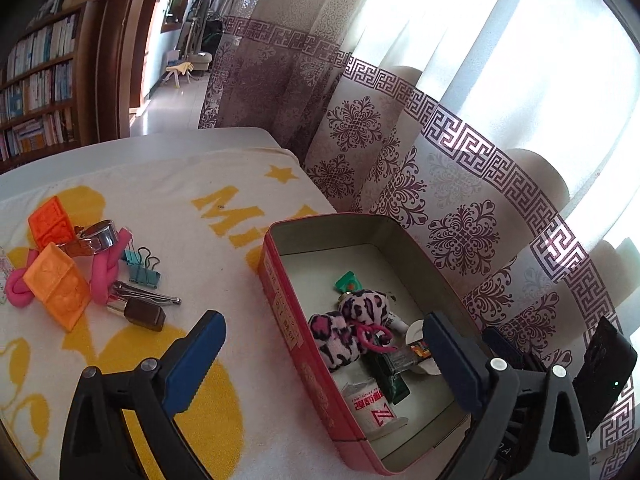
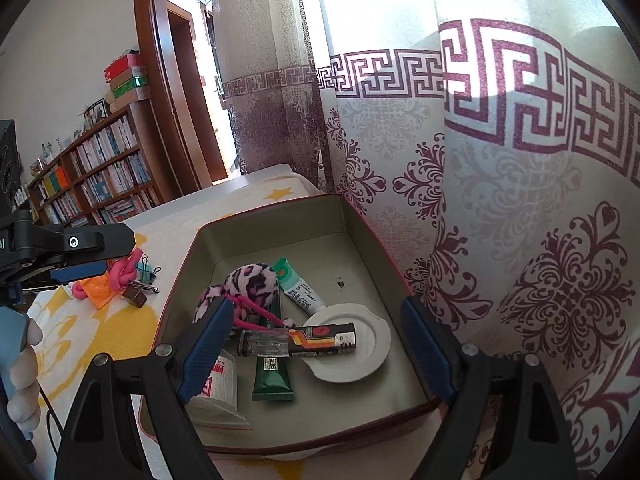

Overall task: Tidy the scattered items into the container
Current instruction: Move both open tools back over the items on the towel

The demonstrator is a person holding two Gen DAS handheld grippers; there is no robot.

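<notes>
Right wrist view: red tin (image 2: pixel 192 248) holds pink leopard plush (image 2: pixel 256 276); right gripper (image 2: pixel 316 344) and left gripper (image 1: pixel 324 344) both released.

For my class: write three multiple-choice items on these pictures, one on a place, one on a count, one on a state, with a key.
1. Where does the leopard-print plush toy lie?
A. inside the red tin
B. on the towel
C. on the bookshelf

2. How many orange blocks lie on the towel?
A. one
B. two
C. four

3. How stands the left gripper?
A. shut on a block
B. shut on nothing
C. open, holding nothing

Key: 1 A, it rests on the tin's floor; 2 B, two lie beside the pink knotted rope; 3 C, its fingers stand wide apart.
</notes>
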